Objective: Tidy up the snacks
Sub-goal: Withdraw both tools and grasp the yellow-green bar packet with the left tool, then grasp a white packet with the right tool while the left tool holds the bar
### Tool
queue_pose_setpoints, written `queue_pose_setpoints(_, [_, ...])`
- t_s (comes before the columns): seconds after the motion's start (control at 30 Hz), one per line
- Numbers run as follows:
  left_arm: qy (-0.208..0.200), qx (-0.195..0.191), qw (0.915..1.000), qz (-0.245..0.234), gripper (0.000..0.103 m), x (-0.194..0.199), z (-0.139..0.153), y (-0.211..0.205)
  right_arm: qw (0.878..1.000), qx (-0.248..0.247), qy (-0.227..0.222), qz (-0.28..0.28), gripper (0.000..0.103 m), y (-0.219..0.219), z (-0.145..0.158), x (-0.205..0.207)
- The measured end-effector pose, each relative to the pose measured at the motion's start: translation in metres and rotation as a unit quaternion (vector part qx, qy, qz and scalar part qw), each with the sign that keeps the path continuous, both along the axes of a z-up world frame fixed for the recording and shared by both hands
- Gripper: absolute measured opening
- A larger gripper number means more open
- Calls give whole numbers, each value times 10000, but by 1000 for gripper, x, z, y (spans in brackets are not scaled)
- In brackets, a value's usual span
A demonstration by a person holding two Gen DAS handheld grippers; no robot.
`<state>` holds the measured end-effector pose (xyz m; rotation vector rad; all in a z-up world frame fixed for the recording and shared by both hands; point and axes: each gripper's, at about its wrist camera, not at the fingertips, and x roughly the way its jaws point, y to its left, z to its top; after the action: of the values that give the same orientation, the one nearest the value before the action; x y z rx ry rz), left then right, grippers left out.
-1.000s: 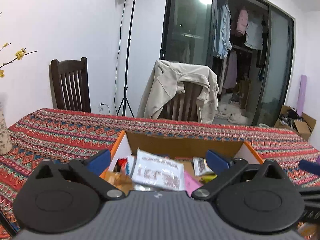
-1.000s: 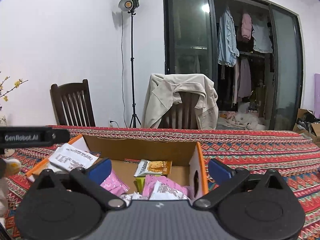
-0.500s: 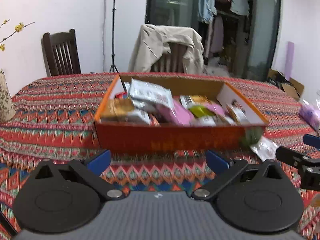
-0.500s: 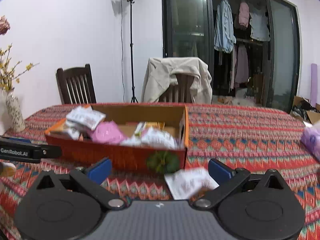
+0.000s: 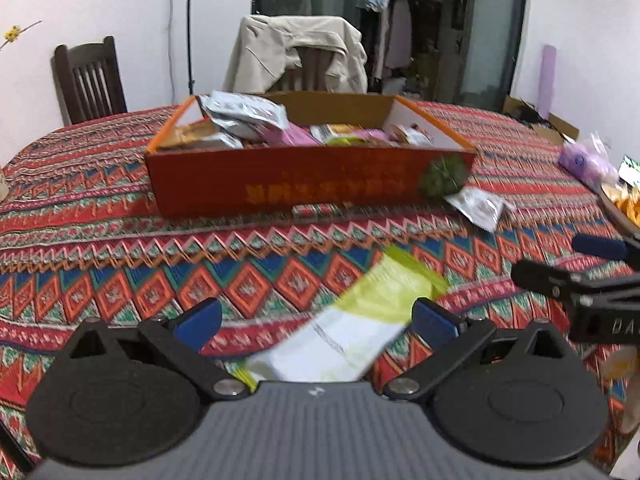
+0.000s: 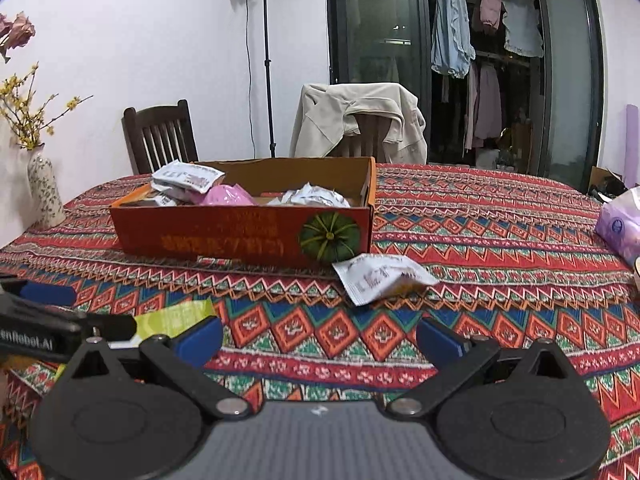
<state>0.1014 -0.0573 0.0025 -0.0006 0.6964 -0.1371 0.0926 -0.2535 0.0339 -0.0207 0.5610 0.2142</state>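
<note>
Green packet lies loose between our spread fingers

Our left gripper (image 5: 316, 320) hangs wide over a green packet (image 5: 360, 320) lying flat on the cloth (image 5: 120, 280); our right gripper (image 6: 320, 336) is wide and empty, aimed at a white packet (image 6: 380, 276) just beside the box (image 6: 240, 236). We judge thin film may slide or crumple if we close too shallow, and the full box could spill. Patterned cloth covers the table; chairs (image 6: 160, 132), a vase (image 6: 44, 192) and a wardrobe (image 6: 480, 80) stand behind
</note>
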Motion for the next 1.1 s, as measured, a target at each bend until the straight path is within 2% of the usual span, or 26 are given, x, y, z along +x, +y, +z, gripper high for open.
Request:
queue_pose_setpoints(0.13, [165, 89, 9998, 46, 103, 2, -10, -7, 10000, 59, 3, 22, 103, -5, 0, -4])
queue_pose_setpoints(0.3, [383, 151, 9986, 340, 103, 13, -22, -14, 9999, 151, -7, 61, 103, -13, -2, -8])
queue_pose_setpoints(0.47, [299, 269, 9978, 521, 102, 22, -24, -22, 9998, 192, 46, 87, 103, -20, -7, -7])
queue_pose_setpoints(0.5, [262, 271, 9978, 539, 97, 23, -24, -23, 9998, 185, 59, 94, 103, -20, -8, -7])
queue_pose_setpoints(0.57, [154, 284, 9980, 538, 79, 24, -22, -25, 9997, 174, 84, 117, 103, -20, -9, -5])
queue_pose_setpoints(0.6, [102, 277, 9984, 491, 57, 24, -20, -26, 9997, 172, 89, 128, 103, -20, -9, -5])
queue_pose_setpoints(0.63, [76, 271, 9986, 439, 41, 24, -18, -27, 9997, 172, 96, 143, 103, -20, -10, -4])
queue_pose_setpoints(0.8, [28, 320, 9985, 437, 38, 25, -17, -27, 9996, 153, 146, 170, 103, -17, -13, 0])
queue_pose_setpoints(1.1, [-287, 90, 9983, 491, 38, 24, -1, -12, 9998, -180, 22, 85, 103, -13, -4, 19])
